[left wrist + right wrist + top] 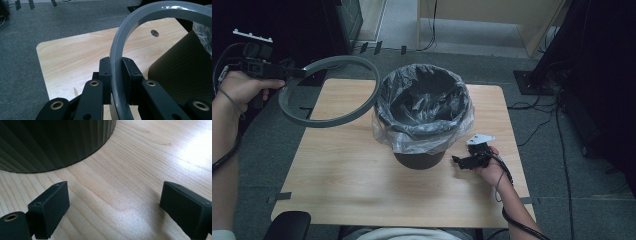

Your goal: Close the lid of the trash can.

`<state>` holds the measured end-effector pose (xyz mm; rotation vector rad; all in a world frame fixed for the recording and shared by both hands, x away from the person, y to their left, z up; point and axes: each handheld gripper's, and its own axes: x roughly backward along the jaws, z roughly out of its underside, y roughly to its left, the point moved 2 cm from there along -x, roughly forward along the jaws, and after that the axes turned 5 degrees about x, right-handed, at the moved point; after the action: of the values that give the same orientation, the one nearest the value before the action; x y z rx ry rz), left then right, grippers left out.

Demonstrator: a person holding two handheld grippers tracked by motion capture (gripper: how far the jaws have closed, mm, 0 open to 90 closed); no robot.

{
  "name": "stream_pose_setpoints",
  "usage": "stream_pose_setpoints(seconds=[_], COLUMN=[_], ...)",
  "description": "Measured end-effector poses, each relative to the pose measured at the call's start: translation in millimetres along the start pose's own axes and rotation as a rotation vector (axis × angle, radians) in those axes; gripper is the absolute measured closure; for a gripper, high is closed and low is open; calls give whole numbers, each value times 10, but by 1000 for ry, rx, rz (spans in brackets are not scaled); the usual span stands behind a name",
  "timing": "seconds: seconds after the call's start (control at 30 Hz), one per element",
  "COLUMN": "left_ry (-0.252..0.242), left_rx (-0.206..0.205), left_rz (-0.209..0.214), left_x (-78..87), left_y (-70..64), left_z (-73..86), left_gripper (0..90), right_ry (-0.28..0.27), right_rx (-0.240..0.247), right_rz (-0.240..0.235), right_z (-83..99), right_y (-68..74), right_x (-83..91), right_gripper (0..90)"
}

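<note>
A dark ribbed bin (422, 159) lined with a clear plastic bag (424, 107) stands mid-table. My left gripper (294, 73) is shut on a grey ring (329, 91), held in the air over the table's left rear corner, just left of the bin. In the left gripper view the ring's band (115, 62) runs between the two black pads (104, 71). My right gripper (460, 161) rests low by the bin's right base, jaws wide open with bare wood between them (115, 202); the bin's ribbed wall (50, 142) is just ahead.
The wooden table (362, 180) has free surface in front and to the left; a small hole (154, 33) sits in its top. Grey carpet surrounds it, with cables (537, 125) on the floor to the right and a dark chair edge (289, 225) at the near left.
</note>
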<state>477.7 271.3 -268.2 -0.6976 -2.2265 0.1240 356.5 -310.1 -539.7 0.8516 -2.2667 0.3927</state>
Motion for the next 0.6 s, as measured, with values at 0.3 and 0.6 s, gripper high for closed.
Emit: stream_pose_setpoints(seconds=[0.3,0.6], left_ry=[9,17], left_rx=[-35,-52], left_rz=[17,34], left_x=[-162,-307], left_y=[-191,-351], left_z=[-127,-223], left_gripper=[788,787], right_ry=[0,0], right_rx=[0,0], right_rz=[0,0], right_z=[0,0], right_y=[0,0], right_x=[0,0], right_gripper=[84,84])
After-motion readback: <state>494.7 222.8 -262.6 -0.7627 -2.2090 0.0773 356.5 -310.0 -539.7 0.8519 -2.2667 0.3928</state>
